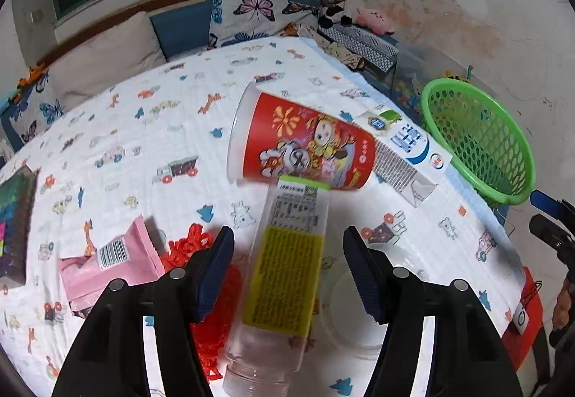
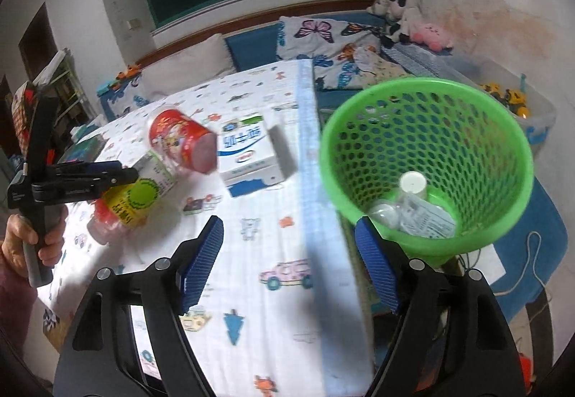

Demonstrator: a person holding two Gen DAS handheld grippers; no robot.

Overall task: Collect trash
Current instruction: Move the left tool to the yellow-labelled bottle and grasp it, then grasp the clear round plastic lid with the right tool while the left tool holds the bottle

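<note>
The clear bottle (image 1: 284, 275) lies on the bed sheet (image 1: 143, 131) between my wide-open left claw (image 1: 287, 271), by the red cup (image 1: 305, 145), while my right claw (image 2: 291, 260) gapes, holding nothing, near the green basket (image 2: 503, 131).

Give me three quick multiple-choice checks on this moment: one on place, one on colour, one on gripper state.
1. Where is the clear bottle?
A. in the basket
B. between the left gripper's open fingers
C. on the pillow

2. What colour is the basket?
A. green
B. blue
C. black

3. What is the right gripper doing?
A. shut on the red cup
B. shut on the milk carton
C. open, holding nothing

Answers: 1 B, the bottle lies between the spread pads. 2 A, its mesh wall is bright green. 3 C, only blanket shows between its fingers.
</note>
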